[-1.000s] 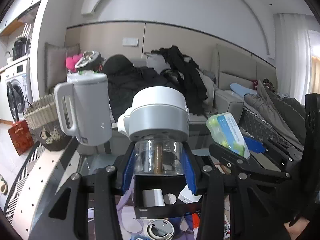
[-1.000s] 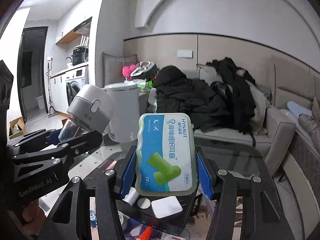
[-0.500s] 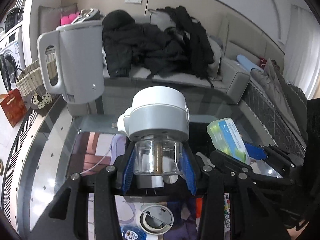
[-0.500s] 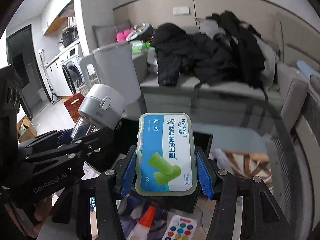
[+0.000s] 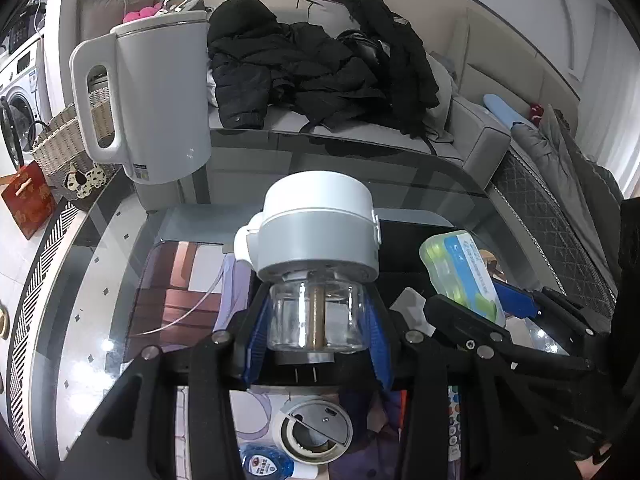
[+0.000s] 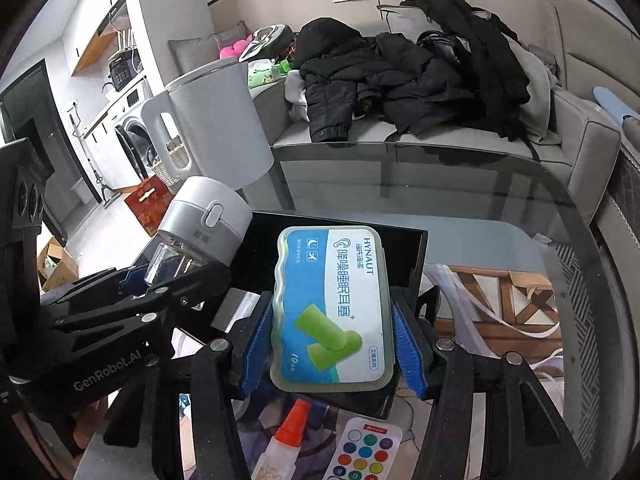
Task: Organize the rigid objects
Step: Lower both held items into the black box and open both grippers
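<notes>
Both grippers had tipped downward over the last second, so the views swung from the sofa wall to the glass table and a black tray beneath them; this suggested both items were about to be set into the tray. The left gripper was clamped on one small chopper, a clear cup with a grey lid, held above the tray. The right gripper was clamped on one earplug box, also above the tray. Counted on the table: one white kettle, one round lid, one remote, one orange-capped glue bottle, one blue bottle.
</notes>
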`<action>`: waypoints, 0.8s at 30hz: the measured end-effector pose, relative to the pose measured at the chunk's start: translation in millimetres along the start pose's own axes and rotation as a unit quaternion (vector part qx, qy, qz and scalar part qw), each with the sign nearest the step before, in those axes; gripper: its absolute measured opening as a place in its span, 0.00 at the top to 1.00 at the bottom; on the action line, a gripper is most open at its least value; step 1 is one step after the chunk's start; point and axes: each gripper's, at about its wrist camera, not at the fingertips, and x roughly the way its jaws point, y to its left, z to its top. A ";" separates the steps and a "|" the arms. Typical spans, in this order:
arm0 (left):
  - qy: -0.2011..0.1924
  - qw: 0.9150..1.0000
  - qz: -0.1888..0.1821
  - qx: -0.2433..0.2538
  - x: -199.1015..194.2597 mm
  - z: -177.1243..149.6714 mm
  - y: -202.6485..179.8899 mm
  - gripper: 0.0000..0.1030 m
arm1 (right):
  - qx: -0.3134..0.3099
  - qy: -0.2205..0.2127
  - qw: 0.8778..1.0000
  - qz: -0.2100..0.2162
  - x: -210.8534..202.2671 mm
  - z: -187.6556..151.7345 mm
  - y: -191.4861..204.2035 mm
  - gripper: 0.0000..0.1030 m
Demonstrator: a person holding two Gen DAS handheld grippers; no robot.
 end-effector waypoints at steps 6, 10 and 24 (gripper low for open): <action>0.019 1.000 -0.018 -0.015 5.9 0.0 5.5 0.57 | -0.007 0.002 1.000 0.003 -0.2 -0.2 1.7 0.45; 0.017 0.999 -0.021 -0.018 3.6 -0.9 7.8 0.54 | 0.001 0.007 1.000 0.008 -0.1 0.9 1.2 0.44; -0.014 0.999 -0.024 -0.025 -20.2 4.3 10.5 0.38 | 0.025 -0.020 0.999 0.012 -28.1 5.3 -3.8 0.23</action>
